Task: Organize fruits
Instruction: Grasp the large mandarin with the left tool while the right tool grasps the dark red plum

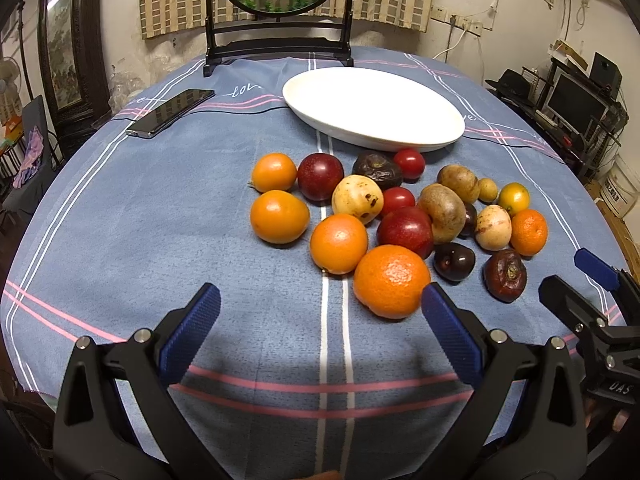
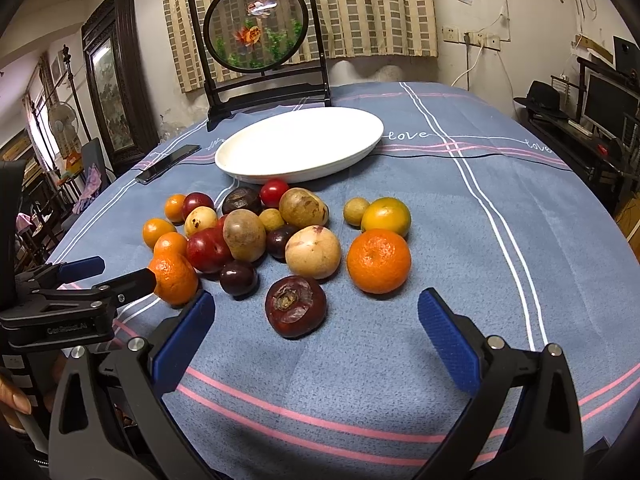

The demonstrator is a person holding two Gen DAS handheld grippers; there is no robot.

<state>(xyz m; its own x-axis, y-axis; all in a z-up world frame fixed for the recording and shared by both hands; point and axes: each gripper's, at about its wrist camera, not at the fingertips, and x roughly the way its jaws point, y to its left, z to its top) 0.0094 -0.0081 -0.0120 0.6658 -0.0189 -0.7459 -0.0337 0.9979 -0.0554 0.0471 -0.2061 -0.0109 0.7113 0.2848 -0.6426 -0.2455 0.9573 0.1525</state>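
Note:
Several fruits lie in a loose cluster on the blue tablecloth: oranges, red plums, tan passion fruits, small tomatoes and dark mangosteens. A large orange (image 1: 391, 281) lies nearest my left gripper (image 1: 318, 320), which is open and empty just in front of it, its right finger beside the orange. My right gripper (image 2: 316, 328) is open and empty in front of a dark red mangosteen (image 2: 295, 311), with an orange tangerine (image 2: 378, 261) behind to the right. An empty white oval plate (image 1: 372, 108) (image 2: 300, 144) sits behind the fruit.
A black phone (image 1: 170, 112) lies at the back left of the table. A framed round fish screen (image 2: 256, 40) stands at the far edge behind the plate. My left gripper shows at the left of the right wrist view (image 2: 116, 278).

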